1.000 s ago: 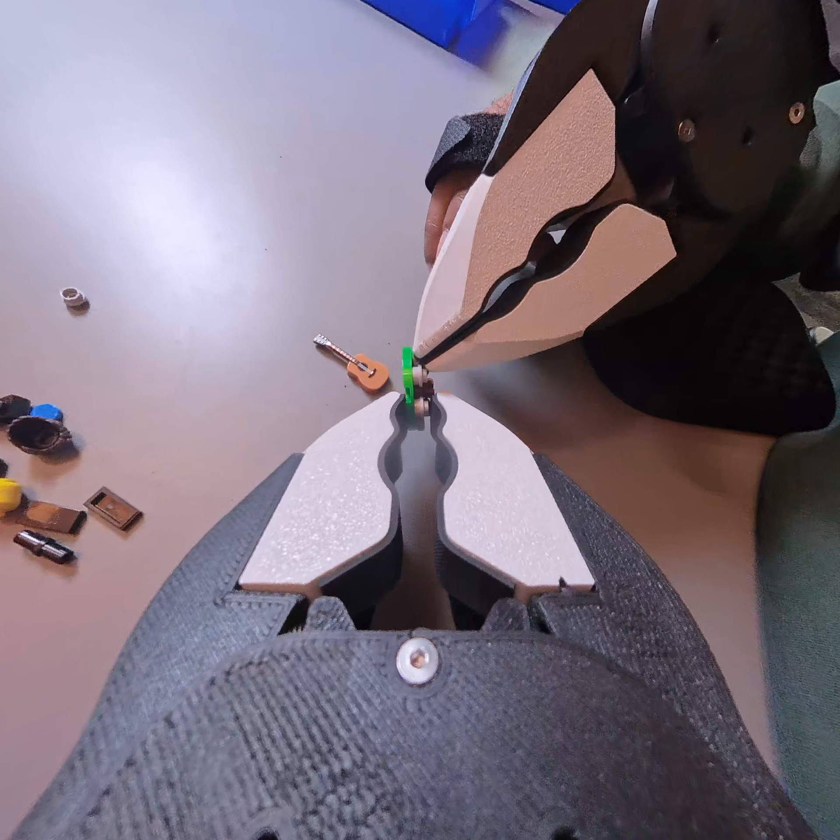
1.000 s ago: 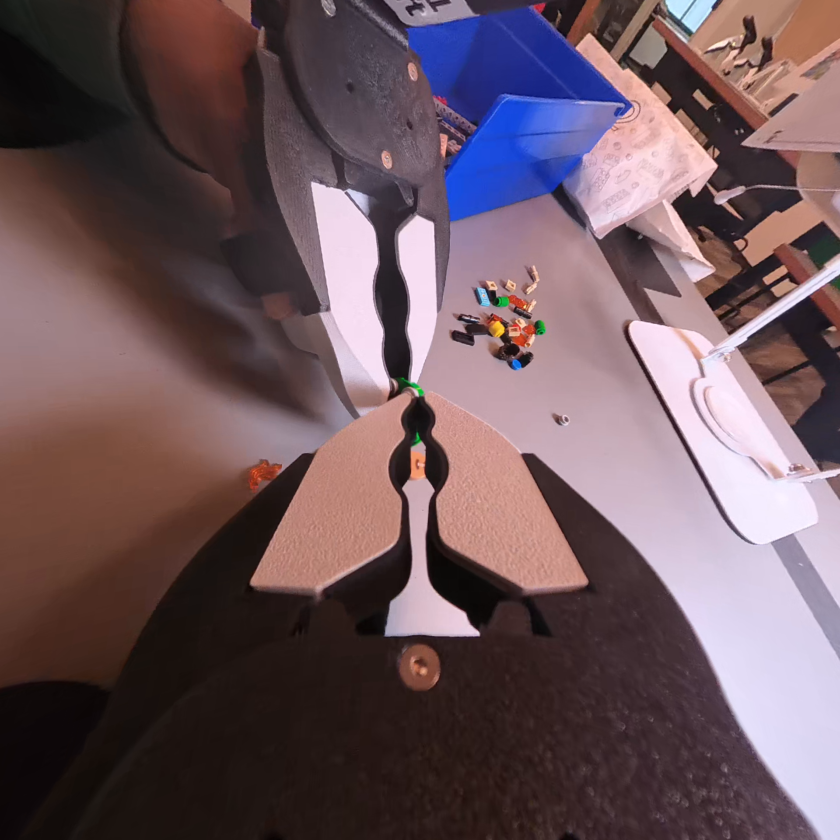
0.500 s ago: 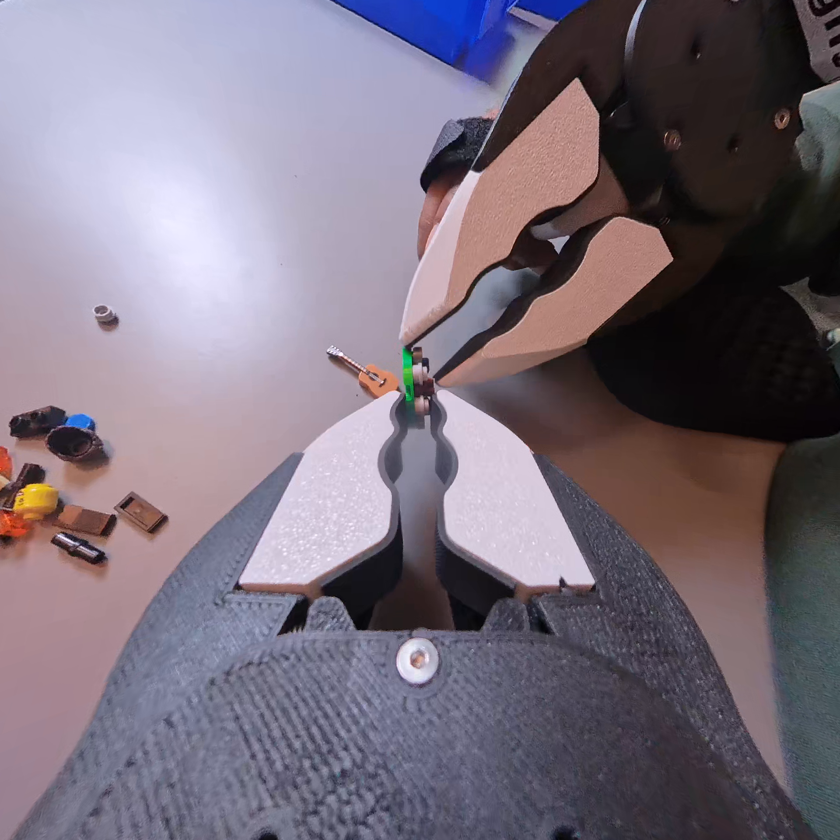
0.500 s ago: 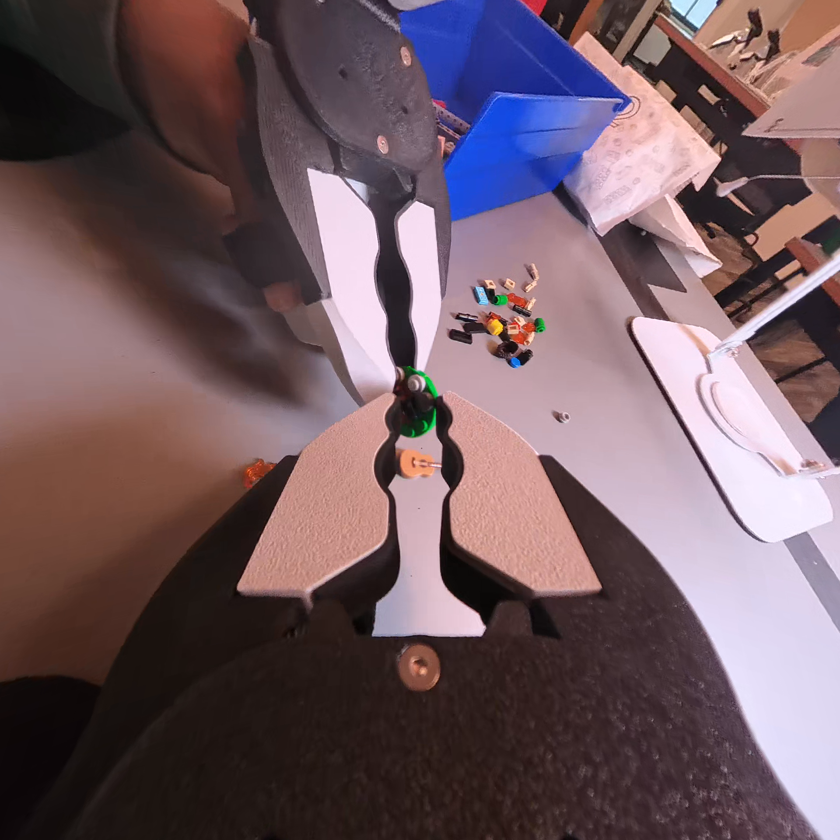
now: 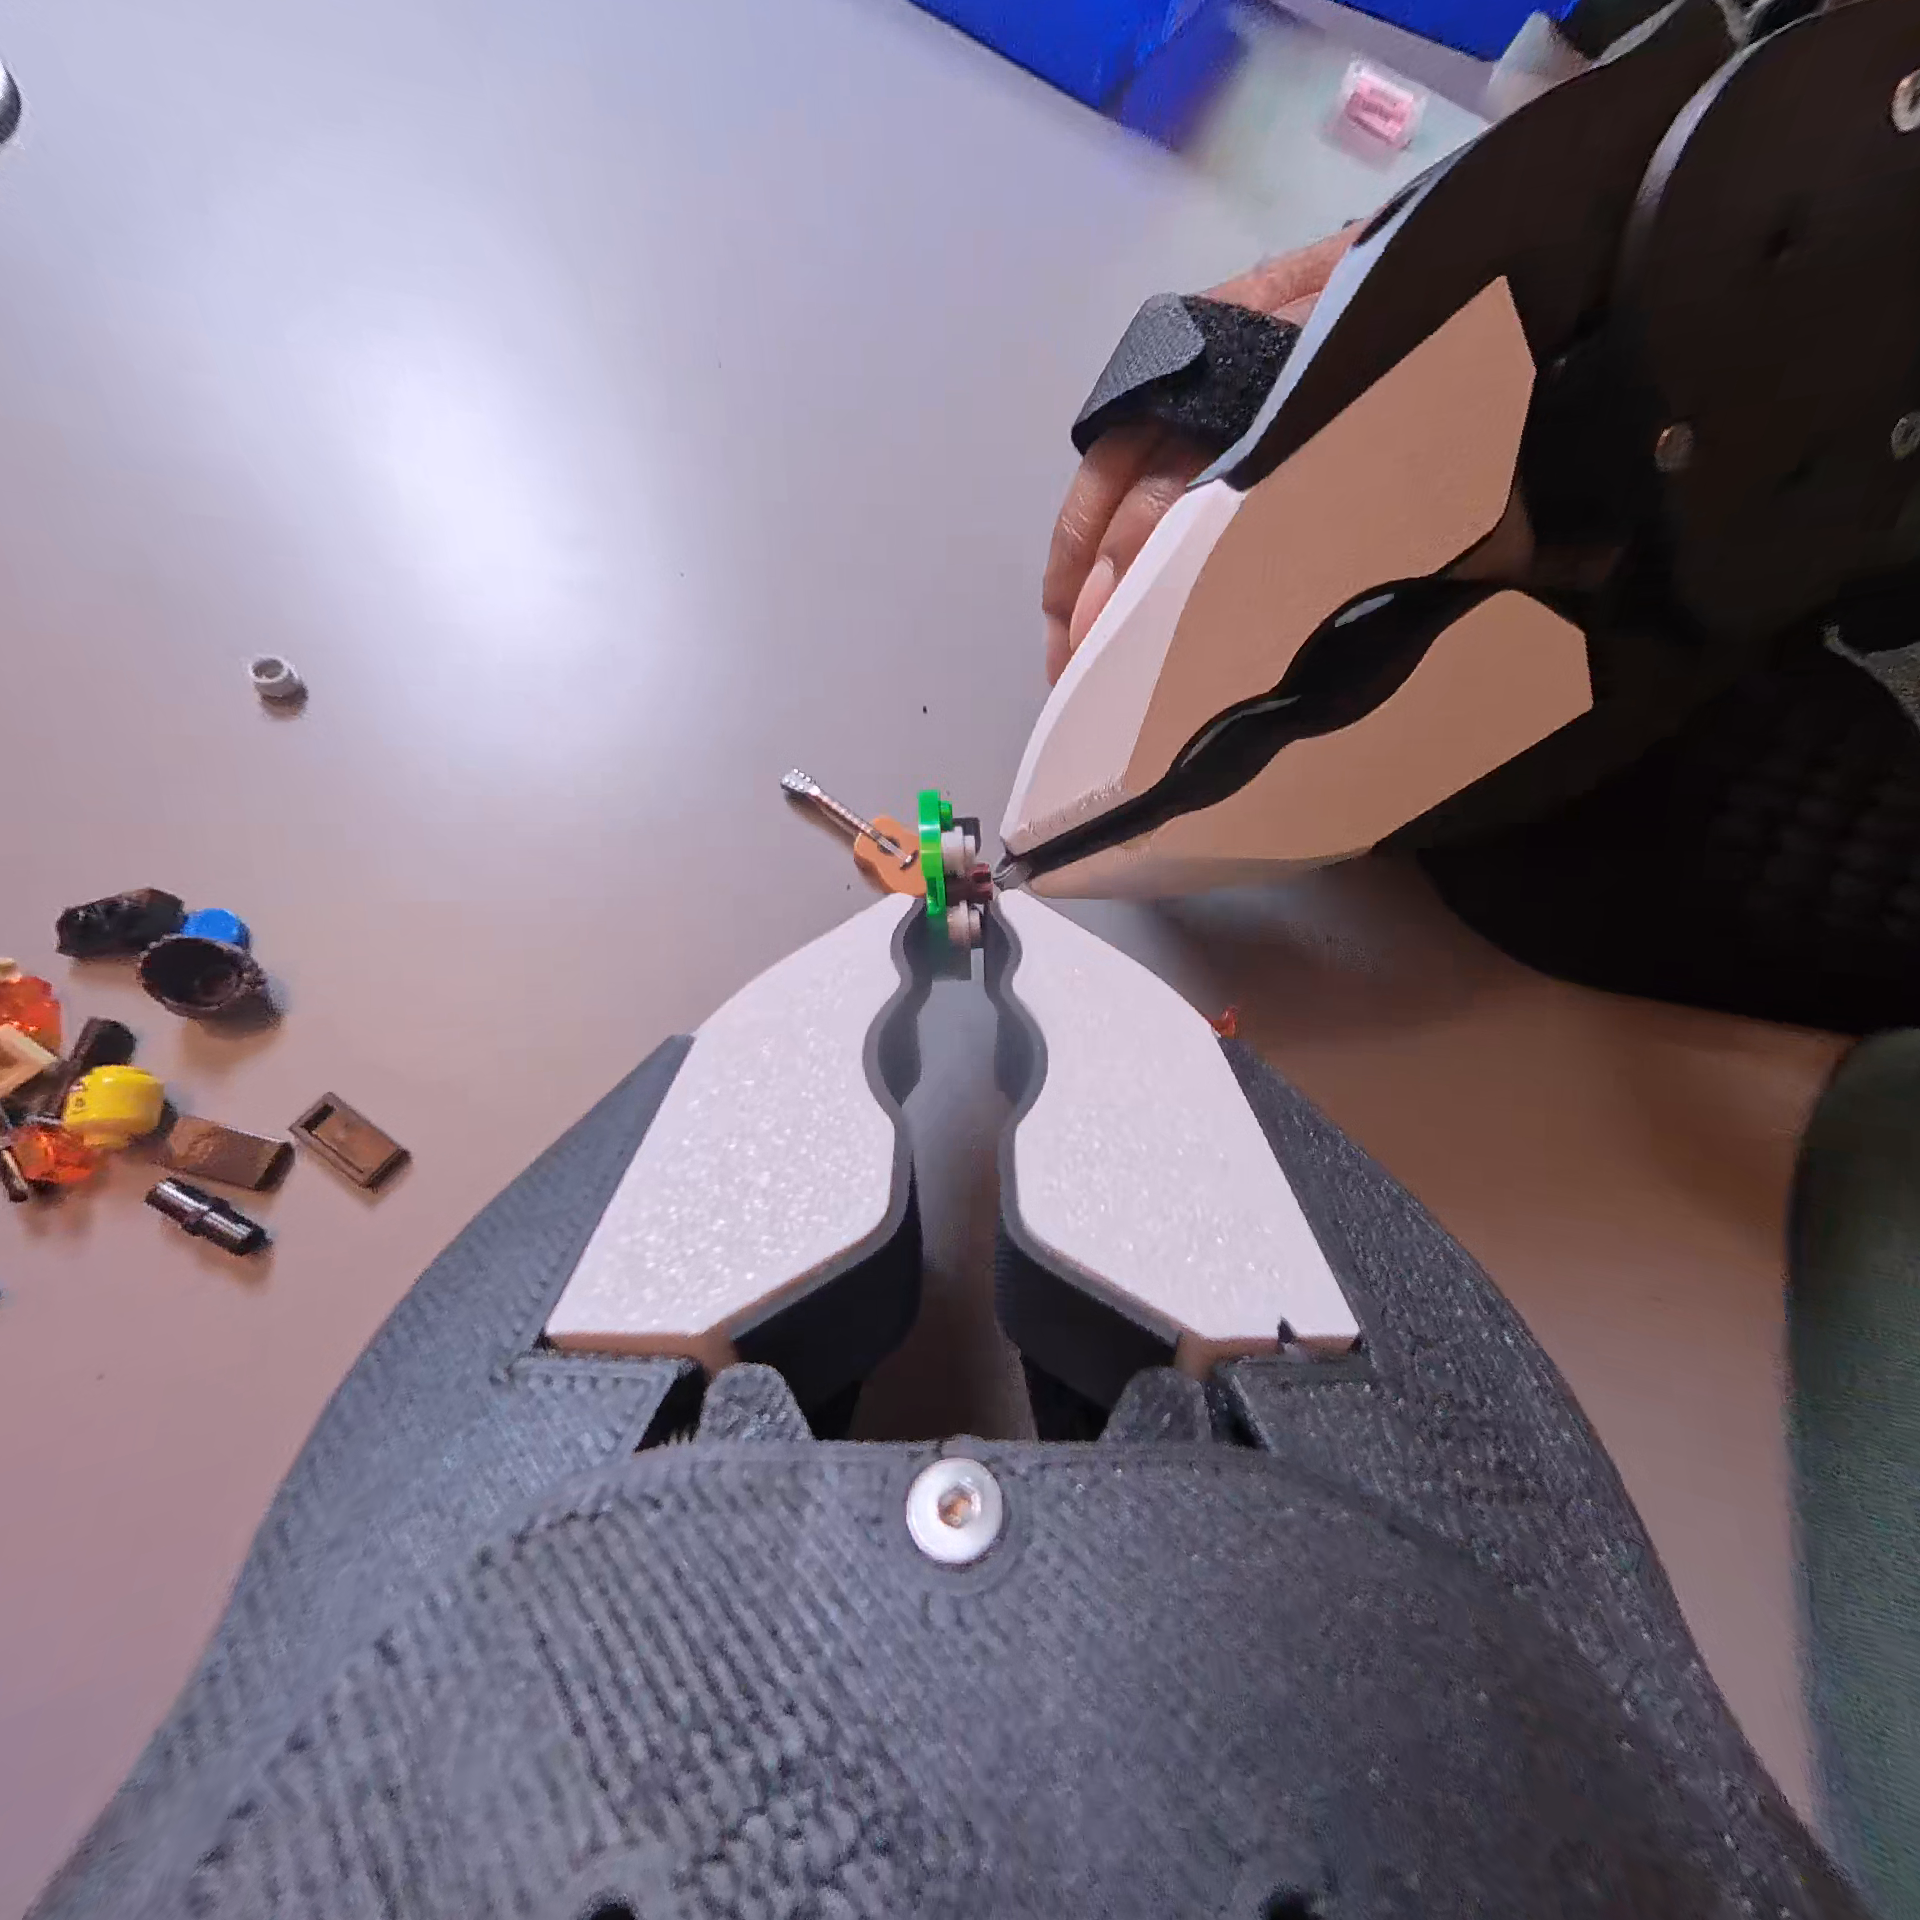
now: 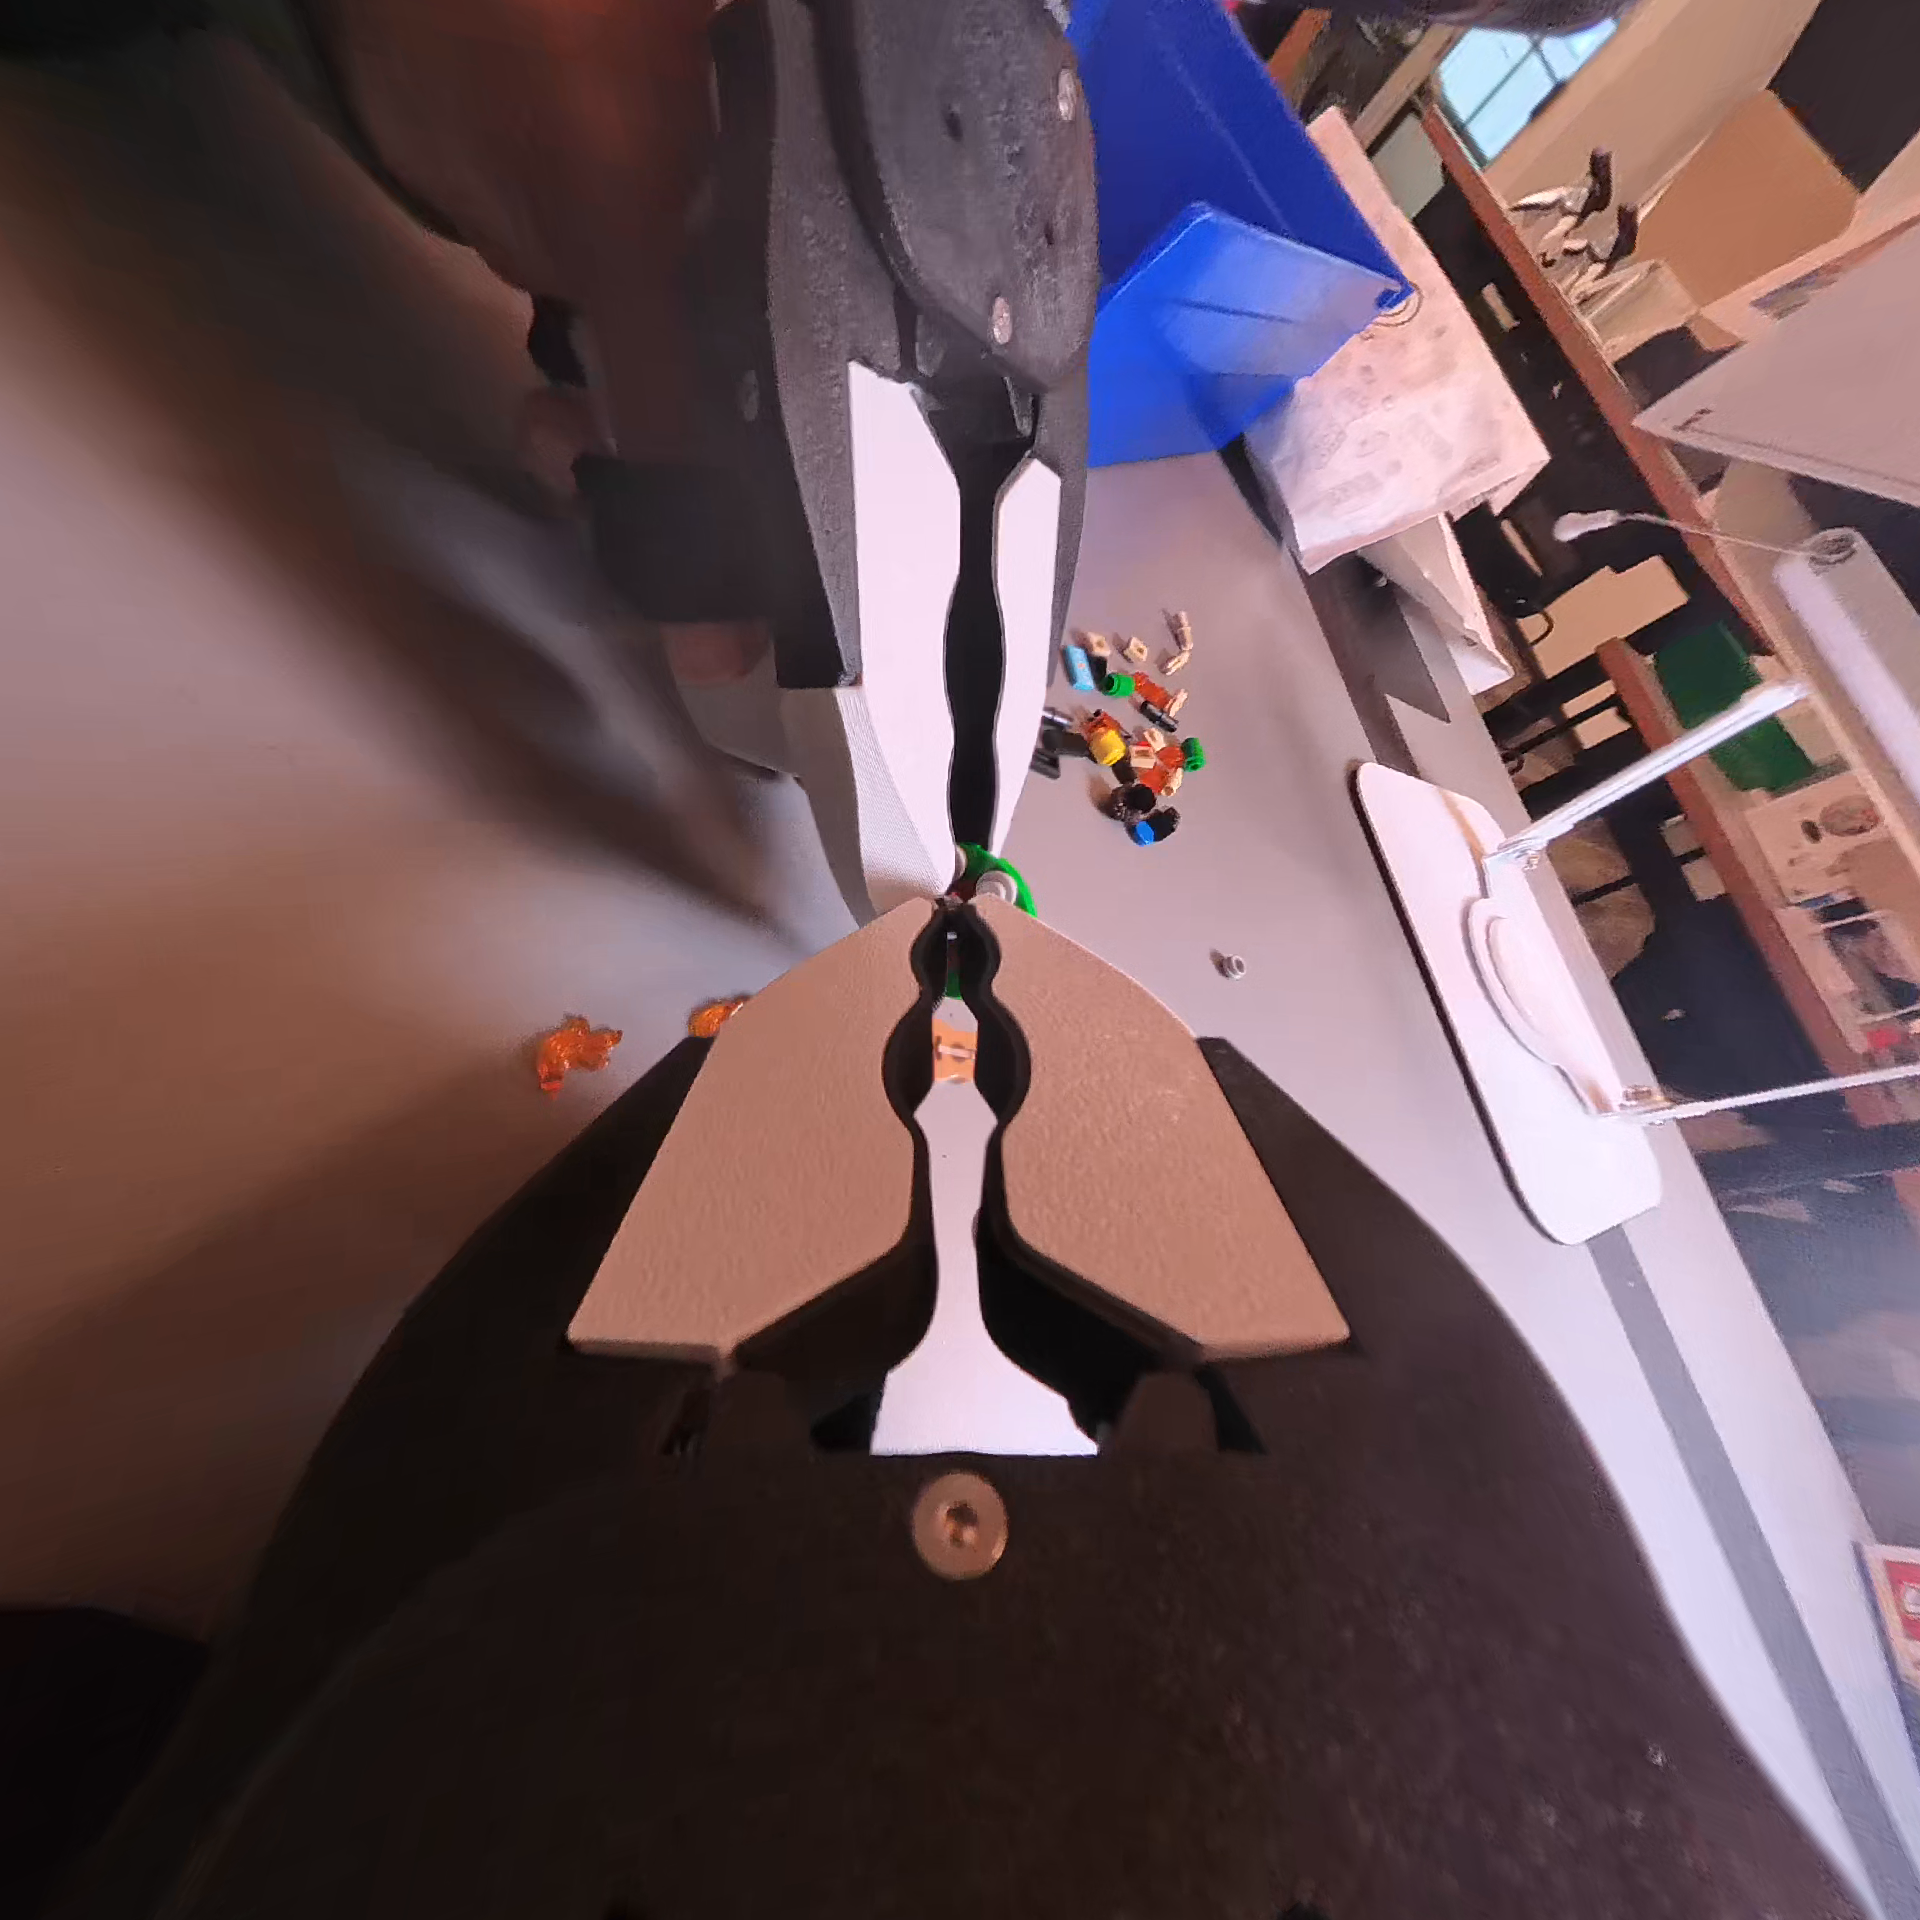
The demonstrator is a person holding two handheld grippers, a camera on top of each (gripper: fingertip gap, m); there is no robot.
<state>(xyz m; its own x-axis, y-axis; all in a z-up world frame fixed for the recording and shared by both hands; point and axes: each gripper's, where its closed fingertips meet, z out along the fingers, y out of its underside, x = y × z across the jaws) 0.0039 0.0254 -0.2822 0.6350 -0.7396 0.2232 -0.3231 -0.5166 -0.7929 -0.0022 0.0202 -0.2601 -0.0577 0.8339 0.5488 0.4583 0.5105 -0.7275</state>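
A: L gripper [image 5: 951, 920] — what've you got?

B: My L fingers are nearly closed, pads pressing a small brick assembly [image 5: 948, 868] at the very tips: bright green round plate, two grey round studs and a dark brown bit on its face. It's up off the table [image 5: 468, 416], between both grippers.

A: Which way's it facing?

B: Green plate stands on edge, flat face toward my R gripper [image 5: 1006, 878]. Long axis runs up-down in the L view.

A: R side?

B: My R fingers are closed to a sliver, tips right at the brown bit. Prob pinching a tiny dark piece there, too small to tell for sure.

A: Counts?

B: 1 assembly, 1 tiny orange guitar [image 5: 868, 836] lying flat just behind it, neck pointing away-left. 1 loose grey ring [image 5: 275, 675]. 1 heap of mixed small bricks [image 6: 1132, 738] well apart. 2 clear orange bits [image 6: 577, 1049] on the table near my R gripper. 1 blue bin [image 6: 1226, 301] at the far end.
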